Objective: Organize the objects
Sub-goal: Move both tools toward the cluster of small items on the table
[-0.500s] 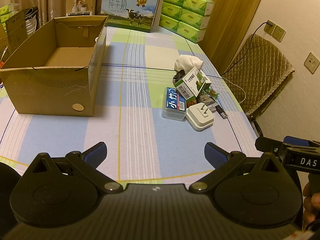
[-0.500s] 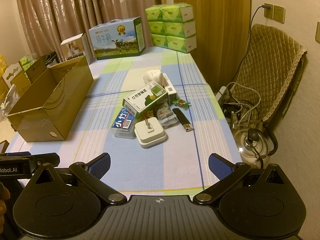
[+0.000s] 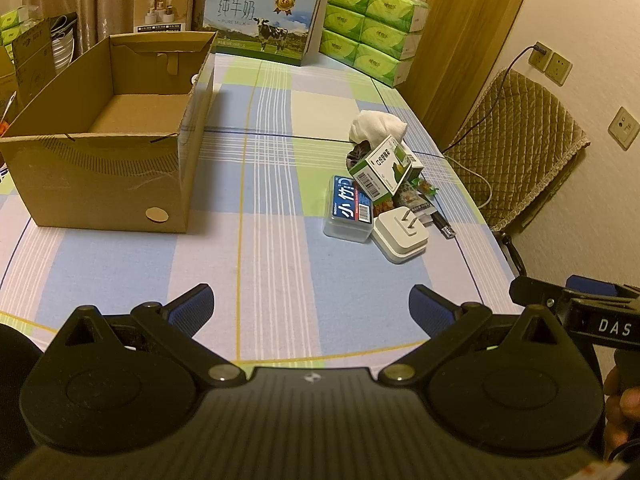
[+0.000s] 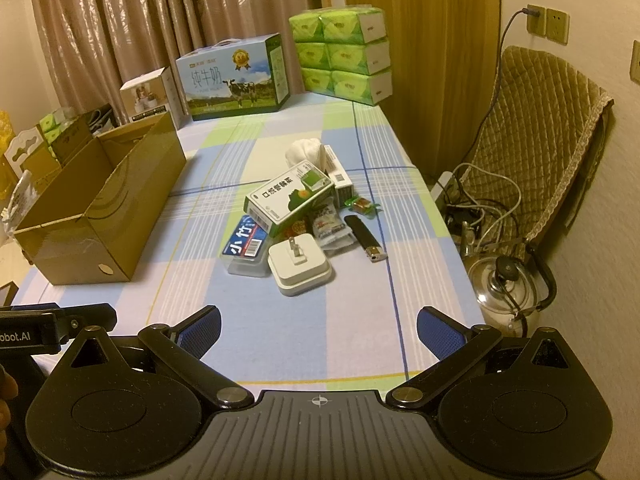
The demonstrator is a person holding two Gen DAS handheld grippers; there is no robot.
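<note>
Both grippers hover over the near edge of the checked tablecloth, pointing downward. Left gripper: jaws spread wide, nothing between them. Right gripper: likewise released and empty. Clutter pile sits mid-table, well apart from both: white plug adapter, clear blue-labelled case, green-white carton (propped on the others), black lighter. Open cardboard box stands to the left.

left wrist: near table edge, angled down | right wrist: alongside (further right); both share pile
</note>
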